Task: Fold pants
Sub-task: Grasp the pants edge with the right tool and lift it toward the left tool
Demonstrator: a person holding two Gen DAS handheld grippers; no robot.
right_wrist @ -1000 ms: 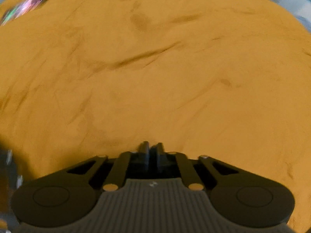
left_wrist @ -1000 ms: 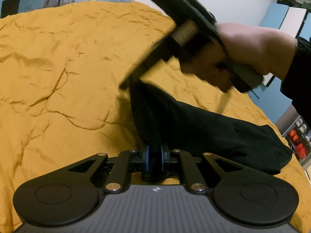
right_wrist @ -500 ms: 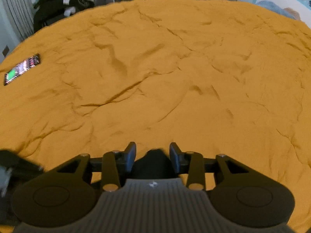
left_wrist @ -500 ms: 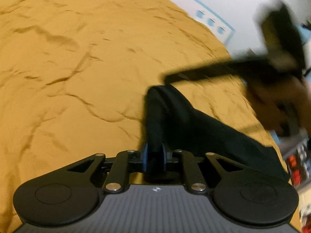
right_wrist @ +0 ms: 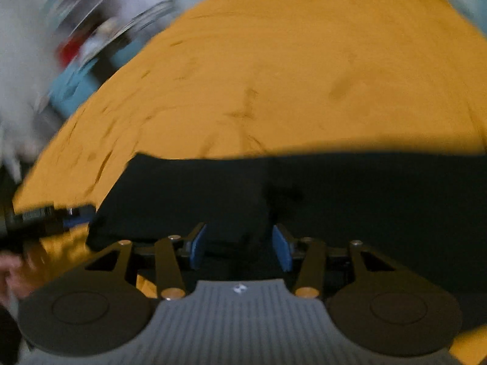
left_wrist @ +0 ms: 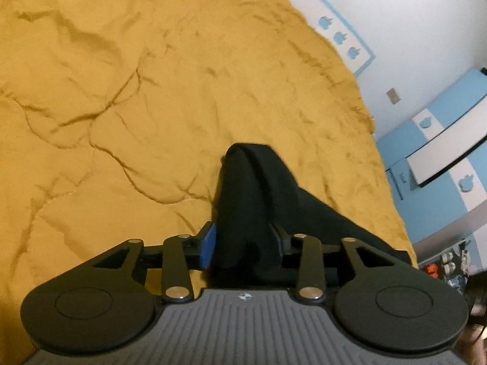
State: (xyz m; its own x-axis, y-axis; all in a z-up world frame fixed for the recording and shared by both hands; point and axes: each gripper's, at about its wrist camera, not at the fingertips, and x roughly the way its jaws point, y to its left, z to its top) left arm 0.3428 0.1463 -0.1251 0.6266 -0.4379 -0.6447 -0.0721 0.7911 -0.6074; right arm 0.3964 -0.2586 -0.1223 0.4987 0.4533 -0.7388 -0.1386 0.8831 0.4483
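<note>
Left gripper [left_wrist: 243, 243]: jaws part open, having just been widening. A raised fold of the black pants [left_wrist: 252, 200] stands between the blue pads [left_wrist: 208, 245]; whether the pads still press on the cloth cannot be told.

Right gripper [right_wrist: 240, 246]: jaws part open, also just widened, hanging over the flat dark pants [right_wrist: 304, 194]; its pads [right_wrist: 196, 248] stand clear of the cloth.

The pants lie on the orange quilt [left_wrist: 121, 91], near its edge. Beyond the quilt stands a white wall [left_wrist: 411, 24] with blue trim. The right view is motion-blurred.
</note>
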